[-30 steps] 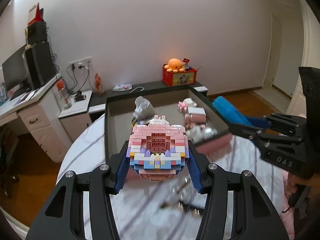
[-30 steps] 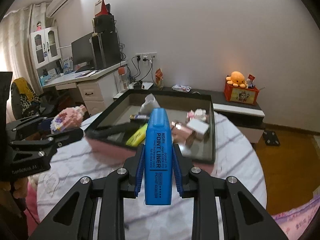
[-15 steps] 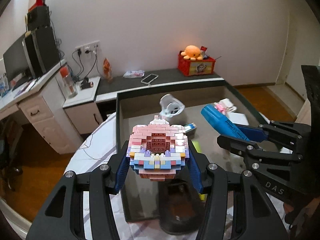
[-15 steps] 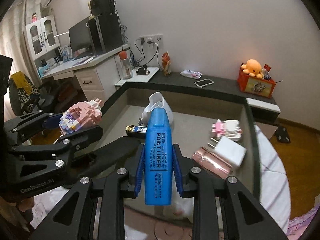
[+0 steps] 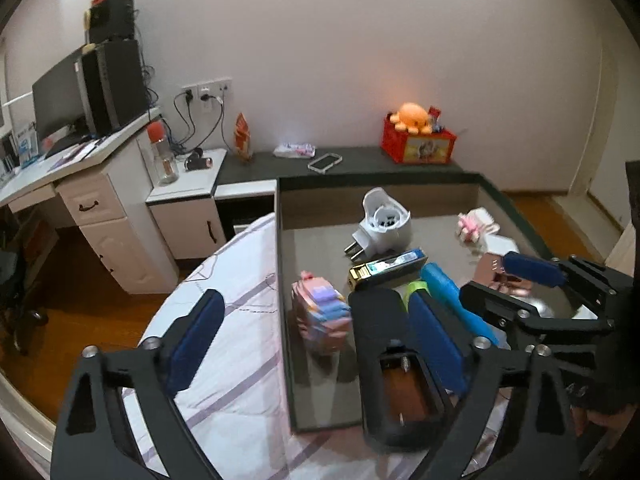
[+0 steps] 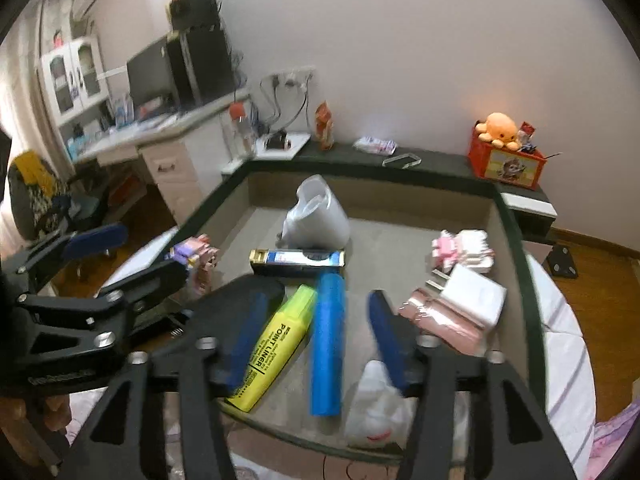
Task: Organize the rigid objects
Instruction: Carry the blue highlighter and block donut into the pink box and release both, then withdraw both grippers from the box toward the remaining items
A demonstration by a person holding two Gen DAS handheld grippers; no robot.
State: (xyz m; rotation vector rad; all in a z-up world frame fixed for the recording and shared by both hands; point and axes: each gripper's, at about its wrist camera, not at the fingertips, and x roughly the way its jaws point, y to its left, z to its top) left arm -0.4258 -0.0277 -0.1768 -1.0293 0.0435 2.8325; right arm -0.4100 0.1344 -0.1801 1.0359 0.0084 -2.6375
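White walls and a desk with a monitor (image 5: 52,116) frame a round table under a pale striped cloth (image 5: 240,320), on which sits a dark-rimmed tray (image 5: 282,280). Both grippers hover over the tray with their jaws spread wide and nothing between them: the left gripper (image 5: 316,340) at the tray's left edge, the right gripper (image 6: 316,336) above its near middle. A pink brick model (image 5: 320,316) stands inside the tray close to the left wall, just beyond the left gripper. A blue highlighter (image 6: 328,340) lies flat on the tray floor between the right gripper's blue pads, beside a yellow highlighter (image 6: 276,344) marked POINT LINER. Behind them lie a long dark box (image 6: 298,258), a white plug-in device (image 6: 316,216), a white adapter (image 6: 472,296) and a pink metallic case (image 6: 444,320).
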